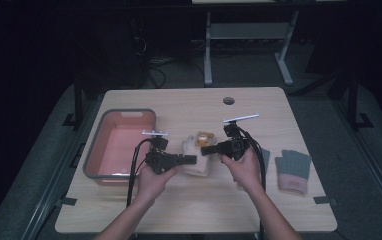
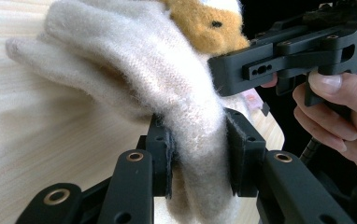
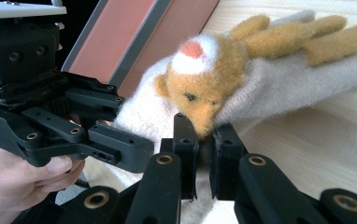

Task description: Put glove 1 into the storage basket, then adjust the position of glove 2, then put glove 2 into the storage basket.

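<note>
A cream knitted glove (image 1: 198,161) with an orange bear head (image 1: 204,138) lies mid-table between both grippers. My left gripper (image 1: 191,160) comes in from the left and is shut on the cream glove (image 2: 200,130), the wool squeezed between its pads (image 2: 197,154). From the right, my right gripper (image 1: 206,150) is shut on the glove just under the bear's snout (image 3: 200,100), with the jaws nearly together (image 3: 203,154). Orange fingers (image 3: 307,35) lie past the bear head. Each gripper view shows the other gripper close by.
A pink basin with a grey rim (image 1: 124,112) stands at the left, with nothing in it; its side (image 3: 139,37) is right behind the glove. A grey glove with a pink cuff (image 1: 294,170) lies at the right, another partly behind my right hand (image 1: 265,157). The table has a cable hole (image 1: 228,100).
</note>
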`<state>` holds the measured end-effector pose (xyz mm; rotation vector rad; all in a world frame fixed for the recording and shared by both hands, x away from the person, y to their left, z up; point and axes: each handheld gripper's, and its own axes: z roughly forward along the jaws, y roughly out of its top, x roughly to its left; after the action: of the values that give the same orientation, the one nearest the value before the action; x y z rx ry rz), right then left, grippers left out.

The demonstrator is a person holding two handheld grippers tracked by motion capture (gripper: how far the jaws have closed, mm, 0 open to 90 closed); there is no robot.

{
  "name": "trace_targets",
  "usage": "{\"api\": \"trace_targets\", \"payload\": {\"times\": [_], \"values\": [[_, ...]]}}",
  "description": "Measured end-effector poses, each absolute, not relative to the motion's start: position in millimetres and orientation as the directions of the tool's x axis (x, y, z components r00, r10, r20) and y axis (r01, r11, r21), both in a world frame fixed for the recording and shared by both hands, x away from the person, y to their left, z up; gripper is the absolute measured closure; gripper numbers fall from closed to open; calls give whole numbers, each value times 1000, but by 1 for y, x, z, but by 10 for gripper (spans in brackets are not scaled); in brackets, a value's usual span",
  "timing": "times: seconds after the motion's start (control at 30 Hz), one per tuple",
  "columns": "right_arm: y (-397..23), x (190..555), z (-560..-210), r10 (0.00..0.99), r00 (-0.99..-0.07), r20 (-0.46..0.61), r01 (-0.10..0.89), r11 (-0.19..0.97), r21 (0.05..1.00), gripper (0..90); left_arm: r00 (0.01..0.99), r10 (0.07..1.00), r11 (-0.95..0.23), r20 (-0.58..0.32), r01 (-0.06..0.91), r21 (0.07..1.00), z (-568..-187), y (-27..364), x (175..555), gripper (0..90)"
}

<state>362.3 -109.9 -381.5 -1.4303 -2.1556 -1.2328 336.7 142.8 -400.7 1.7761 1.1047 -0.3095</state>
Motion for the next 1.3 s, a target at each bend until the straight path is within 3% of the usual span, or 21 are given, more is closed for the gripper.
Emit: {"api": "trace_targets", "payload": {"times": [1.3], "values": [[-91,379,-344,578,-493,650,841,126,526,828,555,515,-63,-653,784,618,-361,171,352,662]]}}
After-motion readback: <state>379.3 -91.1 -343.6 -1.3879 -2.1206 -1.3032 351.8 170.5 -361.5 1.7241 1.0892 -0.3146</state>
